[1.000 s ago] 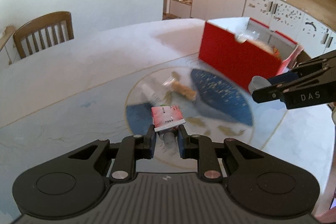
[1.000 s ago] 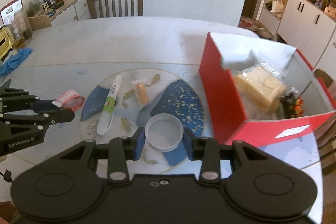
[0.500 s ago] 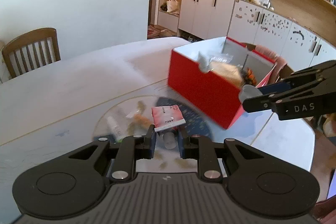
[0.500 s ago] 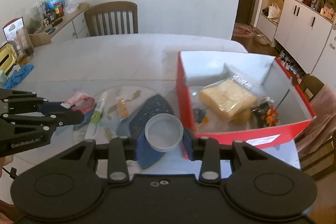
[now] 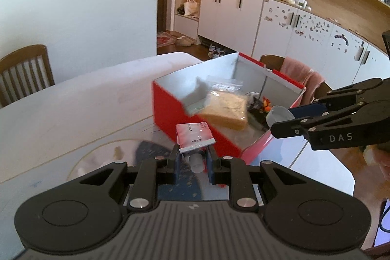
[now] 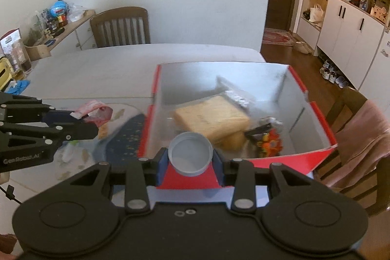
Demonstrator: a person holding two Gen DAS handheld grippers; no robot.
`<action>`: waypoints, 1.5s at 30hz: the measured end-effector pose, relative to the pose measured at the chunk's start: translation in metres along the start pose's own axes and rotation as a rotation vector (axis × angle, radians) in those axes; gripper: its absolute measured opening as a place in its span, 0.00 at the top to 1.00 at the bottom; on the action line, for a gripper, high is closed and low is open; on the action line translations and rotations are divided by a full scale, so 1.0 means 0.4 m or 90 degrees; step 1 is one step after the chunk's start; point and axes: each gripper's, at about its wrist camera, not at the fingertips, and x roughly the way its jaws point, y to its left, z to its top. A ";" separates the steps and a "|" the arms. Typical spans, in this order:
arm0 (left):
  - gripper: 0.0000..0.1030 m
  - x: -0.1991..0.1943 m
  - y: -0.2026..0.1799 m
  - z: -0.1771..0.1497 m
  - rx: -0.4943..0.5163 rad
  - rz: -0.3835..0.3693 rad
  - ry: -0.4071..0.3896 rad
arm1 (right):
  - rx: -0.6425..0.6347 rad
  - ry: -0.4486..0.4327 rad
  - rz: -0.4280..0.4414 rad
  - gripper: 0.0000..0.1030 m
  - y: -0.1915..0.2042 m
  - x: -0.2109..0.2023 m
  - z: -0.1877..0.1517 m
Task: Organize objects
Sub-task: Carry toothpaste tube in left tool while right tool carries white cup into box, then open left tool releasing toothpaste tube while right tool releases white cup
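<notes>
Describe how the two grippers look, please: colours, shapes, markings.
Both are matte black with round side housings, silver screws and blue pads. The left gripper reads "GenRobot.AI" on its side; the right gripper reads "DAS". A thin black cable hangs under the left one.

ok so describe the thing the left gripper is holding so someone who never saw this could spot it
Find the red box on the table. Just before its near wall, the left gripper pinches a small red-and-white tube, crimped flat end up. Unlike the round white lid in the right gripper, it is flat and printed.

Both wrist views look down, close above the red box point(image 5: 170, 113), from opposite sides
</notes>
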 end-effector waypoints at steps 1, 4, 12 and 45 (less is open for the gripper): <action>0.81 0.013 -0.017 0.011 0.003 -0.002 0.000 | 0.003 0.001 -0.003 0.63 -0.019 0.003 0.003; 0.81 0.045 -0.056 0.036 0.007 -0.008 0.004 | 0.010 0.000 -0.005 0.63 -0.071 0.011 0.012; 0.81 0.132 -0.157 0.098 0.040 -0.024 0.025 | 0.025 -0.003 -0.028 0.63 -0.195 0.053 0.041; 0.81 0.495 -0.306 0.189 0.100 -0.026 0.191 | 0.035 0.107 -0.037 0.63 -0.320 0.357 0.118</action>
